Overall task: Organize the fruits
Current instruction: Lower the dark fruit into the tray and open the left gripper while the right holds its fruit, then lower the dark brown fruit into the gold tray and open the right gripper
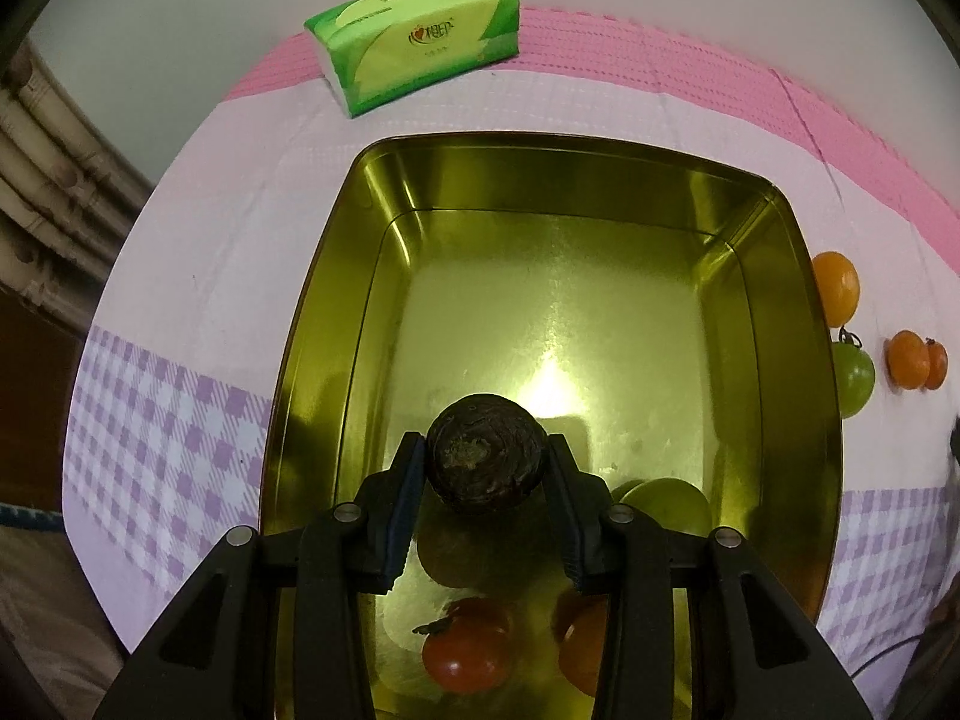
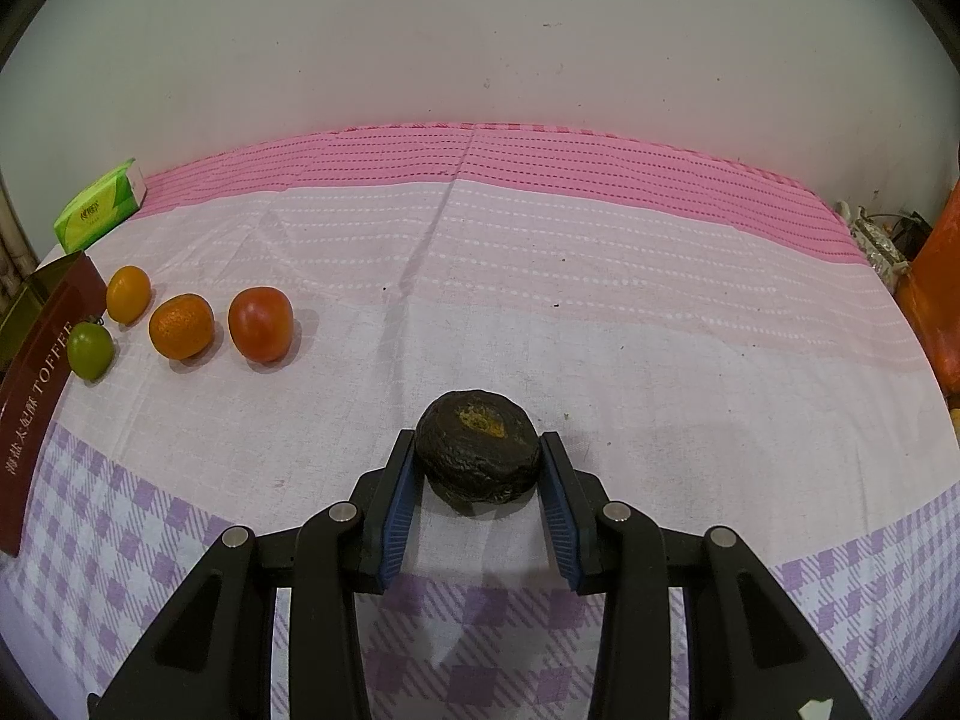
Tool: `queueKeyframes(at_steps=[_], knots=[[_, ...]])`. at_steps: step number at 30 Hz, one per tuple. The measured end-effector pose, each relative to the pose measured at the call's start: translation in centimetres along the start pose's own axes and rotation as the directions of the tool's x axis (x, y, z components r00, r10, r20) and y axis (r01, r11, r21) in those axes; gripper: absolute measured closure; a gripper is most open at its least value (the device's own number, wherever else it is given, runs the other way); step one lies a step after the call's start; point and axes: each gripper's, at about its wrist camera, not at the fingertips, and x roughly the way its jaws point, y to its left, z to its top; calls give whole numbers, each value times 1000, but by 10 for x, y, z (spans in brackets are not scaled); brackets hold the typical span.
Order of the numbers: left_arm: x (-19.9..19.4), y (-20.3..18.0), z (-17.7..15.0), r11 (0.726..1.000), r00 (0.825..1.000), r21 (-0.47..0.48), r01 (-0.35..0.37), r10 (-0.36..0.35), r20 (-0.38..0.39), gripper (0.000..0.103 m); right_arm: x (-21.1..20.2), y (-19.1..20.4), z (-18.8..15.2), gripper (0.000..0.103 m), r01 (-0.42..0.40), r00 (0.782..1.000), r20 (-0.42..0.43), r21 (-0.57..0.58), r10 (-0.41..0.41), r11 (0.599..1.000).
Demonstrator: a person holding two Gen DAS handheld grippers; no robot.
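My left gripper [image 1: 485, 465] is shut on a dark wrinkled fruit [image 1: 485, 457] and holds it above the inside of a gold tin box [image 1: 336, 312]. In the box lie a red tomato [image 1: 465, 651], an orange fruit [image 1: 585, 645] and a green fruit [image 1: 666, 504]. My right gripper [image 2: 480, 468] stands around a second dark wrinkled fruit [image 2: 477, 456] lying on the cloth; both pads are close to its sides, the right one with a slight gap. On the cloth left of it lie a red tomato [image 2: 261, 324], an orange [image 2: 181, 326], a smaller orange fruit [image 2: 128, 294] and a green fruit [image 2: 90, 351].
A green tissue pack [image 1: 414, 36] lies behind the box near the wall; it also shows in the right wrist view [image 2: 99, 207]. The box's dark red side [image 2: 36, 396] stands at the left. The table has a pink and lilac checked cloth [image 2: 600, 276]. Orange clutter [image 2: 936, 294] sits at the far right edge.
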Motion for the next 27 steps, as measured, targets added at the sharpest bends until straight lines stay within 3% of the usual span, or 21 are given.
queueKeyframes(at_steps=[3,5,19,23,27], knots=[[-3,-2,-1,1000,1000,2,0,0,3,55,1,0,0,66,2,1000,0,-2,-2,1000],[-9,-3,-3,1000,1000,2,-9,9,24,41,1,0,0,66,0,1000,0,-1,0,1000],[-72,18,-38,999,985,-16,44,-41,169,34,1,-1,0,67,-10,1000,-5,-3,10,1000],[-86,30,-53,1000,972,-28,4,3,234,34,-6,-1,6,68,-14,1000,-11,6,14,1000],[-94,40,-68,997,957,-63,-49,65,282,34,-27,12,20,68,-81,997,10,17,81,997]])
